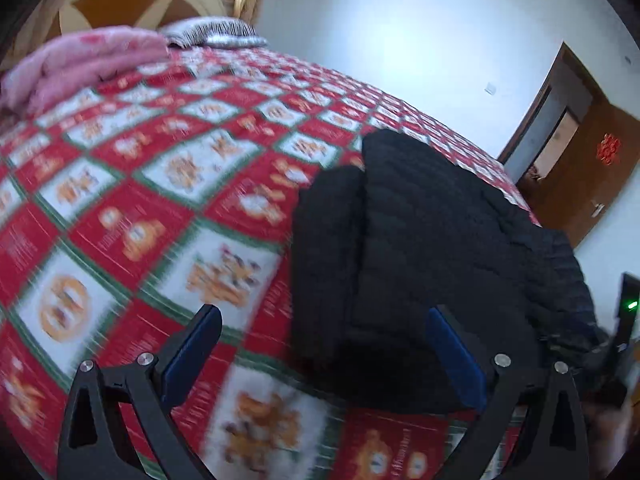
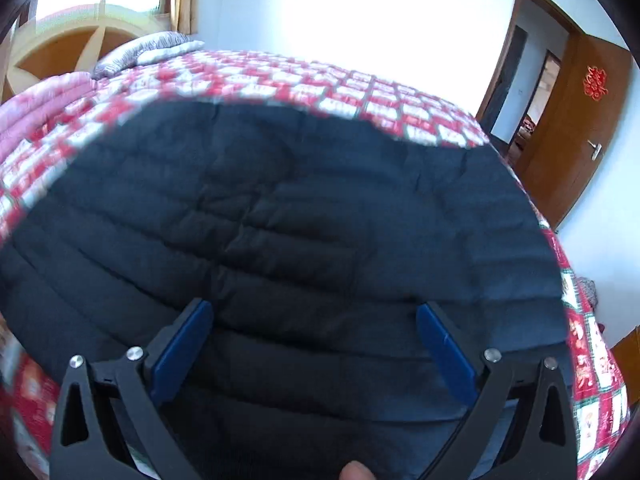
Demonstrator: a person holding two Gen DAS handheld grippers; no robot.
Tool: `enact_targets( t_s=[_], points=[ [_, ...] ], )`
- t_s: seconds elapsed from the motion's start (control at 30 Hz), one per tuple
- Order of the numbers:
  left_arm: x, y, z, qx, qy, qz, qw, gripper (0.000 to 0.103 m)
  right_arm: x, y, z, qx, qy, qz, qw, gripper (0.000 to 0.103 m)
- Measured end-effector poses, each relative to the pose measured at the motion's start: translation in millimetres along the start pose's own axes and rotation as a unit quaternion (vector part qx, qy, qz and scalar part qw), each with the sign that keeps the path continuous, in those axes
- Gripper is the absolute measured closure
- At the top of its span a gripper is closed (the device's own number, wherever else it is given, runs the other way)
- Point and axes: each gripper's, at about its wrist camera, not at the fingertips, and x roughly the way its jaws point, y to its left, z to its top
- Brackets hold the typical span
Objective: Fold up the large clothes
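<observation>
A black quilted puffer jacket point(image 1: 432, 248) lies on a bed with a red, white and green patterned cover point(image 1: 160, 184). In the left wrist view it lies to the right, one sleeve folded in along its left side. My left gripper point(image 1: 324, 316) is open and empty, above the jacket's near left edge. In the right wrist view the jacket point(image 2: 280, 216) fills most of the frame. My right gripper point(image 2: 314, 312) is open and empty, just above the jacket's middle. The right gripper's body point(image 1: 624, 320) shows at the left view's right edge.
A folded pink blanket point(image 1: 80, 64) and a grey striped pillow point(image 1: 212, 32) lie at the head of the bed by a wooden headboard point(image 1: 132, 0). A brown door point(image 2: 576, 120) stands open at the right. A fingertip point(image 2: 356, 470) shows at the bottom.
</observation>
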Motion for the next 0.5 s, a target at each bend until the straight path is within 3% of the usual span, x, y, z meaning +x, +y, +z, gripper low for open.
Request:
enact_targets(
  t_s=[0.13,0.27,0.33,0.4,0.5],
  points=[
    [21.8,-0.5,-5.8,-0.05,0.007,-0.031,0.9983,0.001,10.4,-1.8,-5.1,0.014,-0.013,-0.003,1.0,0.0],
    [39.9,7.2,-5.1,-0.116,0.015,-0.095,0.9885,0.001,14.6,2.1,-13.7,0.014,-0.032,-0.011,0.999,0.0],
    [40.1,0.0,-3.4,-0.111,-0.002,-0.11,0.9877,0.001,15.3,4.0,-14.9,0.013,-0.035,-0.016,0.999,0.0],
    [38.3,-8.4,-2.8,-0.1,-0.015,-0.129,0.9864,0.006,15.3,4.7,-15.6,0.014,-0.036,-0.016,0.999,0.0],
    [22.7,-15.1,6.1,-0.089,-0.04,-0.165,0.9815,0.027,17.4,3.5,-15.4,0.019,-0.037,-0.011,0.999,0.0]
  ],
)
